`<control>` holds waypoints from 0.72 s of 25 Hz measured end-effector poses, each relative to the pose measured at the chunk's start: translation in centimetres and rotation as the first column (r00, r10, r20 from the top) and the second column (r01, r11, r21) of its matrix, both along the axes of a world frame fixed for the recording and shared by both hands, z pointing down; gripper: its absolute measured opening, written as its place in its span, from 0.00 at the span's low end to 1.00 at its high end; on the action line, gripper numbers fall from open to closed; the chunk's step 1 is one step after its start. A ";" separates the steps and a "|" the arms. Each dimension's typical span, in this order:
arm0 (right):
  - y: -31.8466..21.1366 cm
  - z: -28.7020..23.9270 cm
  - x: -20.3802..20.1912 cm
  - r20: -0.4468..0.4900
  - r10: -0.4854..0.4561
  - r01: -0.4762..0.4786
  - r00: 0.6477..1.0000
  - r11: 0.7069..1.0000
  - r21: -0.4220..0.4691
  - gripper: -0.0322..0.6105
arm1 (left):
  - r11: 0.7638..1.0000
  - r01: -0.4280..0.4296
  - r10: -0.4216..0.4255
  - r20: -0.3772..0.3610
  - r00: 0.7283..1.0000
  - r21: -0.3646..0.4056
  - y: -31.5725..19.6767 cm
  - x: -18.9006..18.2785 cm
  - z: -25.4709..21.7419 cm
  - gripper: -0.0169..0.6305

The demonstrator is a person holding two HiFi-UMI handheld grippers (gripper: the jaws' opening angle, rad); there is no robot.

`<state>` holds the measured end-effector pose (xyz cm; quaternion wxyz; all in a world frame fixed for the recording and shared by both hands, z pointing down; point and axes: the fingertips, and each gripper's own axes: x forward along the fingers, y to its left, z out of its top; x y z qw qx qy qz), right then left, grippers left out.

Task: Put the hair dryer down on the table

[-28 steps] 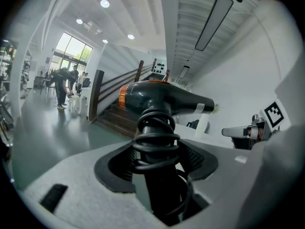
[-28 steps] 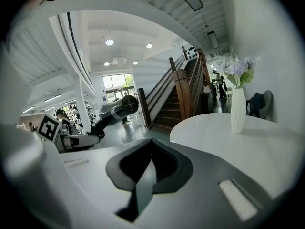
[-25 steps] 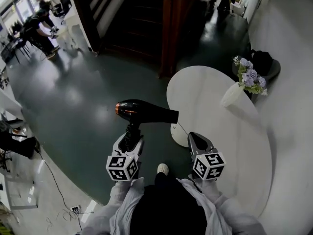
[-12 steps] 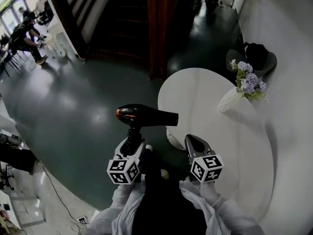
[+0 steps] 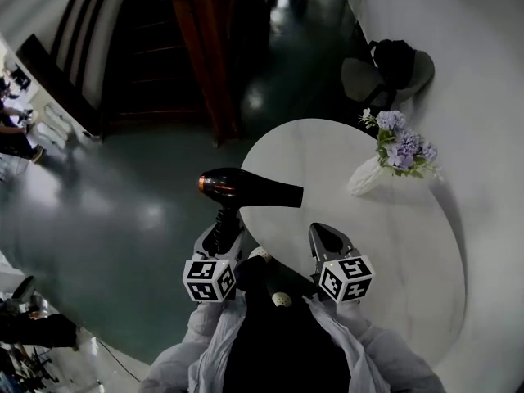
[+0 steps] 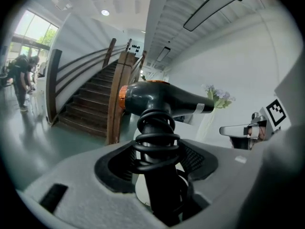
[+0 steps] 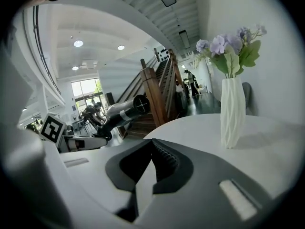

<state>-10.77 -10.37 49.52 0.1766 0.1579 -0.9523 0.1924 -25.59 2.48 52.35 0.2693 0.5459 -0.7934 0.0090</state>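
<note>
Transport step: left gripper [image 5: 223,234] grasps hair dryer [image 5: 254,190] by handle, nozzle toward 3 o'clock over table [image 5: 385,252] rim; right gripper [image 5: 326,237] clenched, empty. Next, likely: lower onto bare tabletop, release.

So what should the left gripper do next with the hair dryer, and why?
Probably carry it further over the round table and lower it: the left gripper grips the hair dryer by its handle, only the nozzle reaches past the table's edge, and the bare tabletop ahead lies clear of the flower vase.
</note>
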 end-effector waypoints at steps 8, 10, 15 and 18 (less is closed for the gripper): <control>-6.3 -0.2 -1.8 0.002 0.221 -0.221 0.975 0.975 -0.017 0.07 | 0.965 -0.255 0.256 0.024 0.966 -0.054 -11.2 -3.8 0.5 0.45; -7.2 0.1 -2.1 -0.001 0.269 -0.269 0.963 0.963 -0.022 0.07 | 0.950 -0.304 0.307 0.027 0.951 -0.074 -13.5 -4.4 0.9 0.45; -8.7 0.6 -2.3 -0.019 0.380 -0.381 0.925 0.924 -0.035 0.07 | 0.911 -0.397 0.398 -0.010 0.917 -0.109 -18.3 -5.2 2.3 0.45; -9.3 1.1 -2.1 -0.027 0.437 -0.438 0.899 0.898 -0.042 0.07 | 0.894 -0.426 0.425 -0.038 0.904 -0.138 -20.8 -5.4 3.7 0.45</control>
